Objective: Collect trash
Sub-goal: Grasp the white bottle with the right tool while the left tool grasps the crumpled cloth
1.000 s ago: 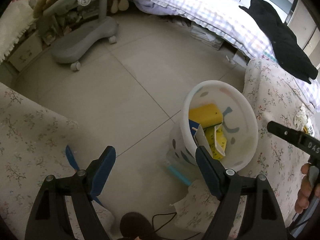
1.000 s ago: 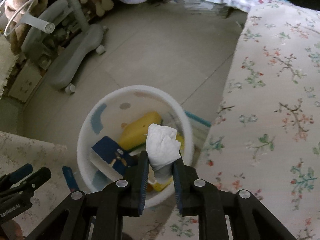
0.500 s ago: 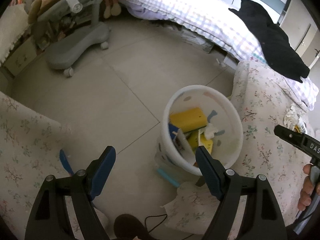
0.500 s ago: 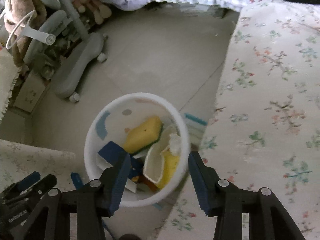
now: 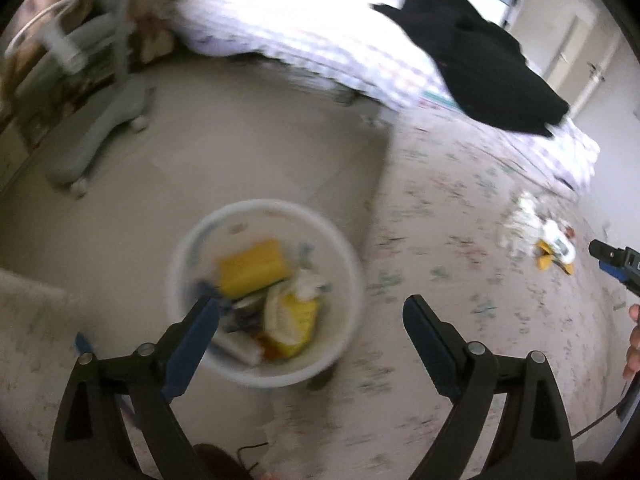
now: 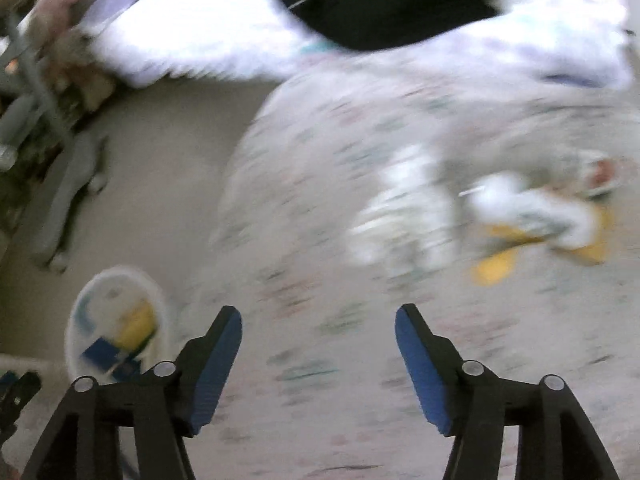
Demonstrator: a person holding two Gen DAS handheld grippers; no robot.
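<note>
— Right gripper (image 6: 318, 344) sits at the bottom of its view with both jaws spread wide and nothing between them. Same for the left gripper (image 5: 310, 340): wide open, empty, low in its frame.

— So where's the trash?

— Some is in the bin (image 5: 264, 292), which shows just above the left gripper at lower centre; in the right view the bin (image 6: 116, 320) is at lower left. Inside I can make out a yellow block (image 5: 252, 266) and a white wad (image 5: 308, 280). More trash (image 6: 472, 216) lies on the floral cover (image 6: 320, 280), middle right of the right view: white crumpled bits and yellow scraps. In the left view that pile (image 5: 536, 232) is at the right edge.

— What could go wrong?

— Both pictures are smeared, so I can't separate the pieces in the pile. My guess: a grab at that clump may pinch the soft cover along with a scrap, or catch only one light piece and scatter the rest.

— And the bin?

— It looks light, and it stands on the floor (image 5: 240, 152) close to the cover's edge. A low pass with either gripper could tip it.

— Farther off?

— Black clothing (image 5: 480, 64) on the bed (image 5: 304, 32), upper right. Probably not trash.
</note>
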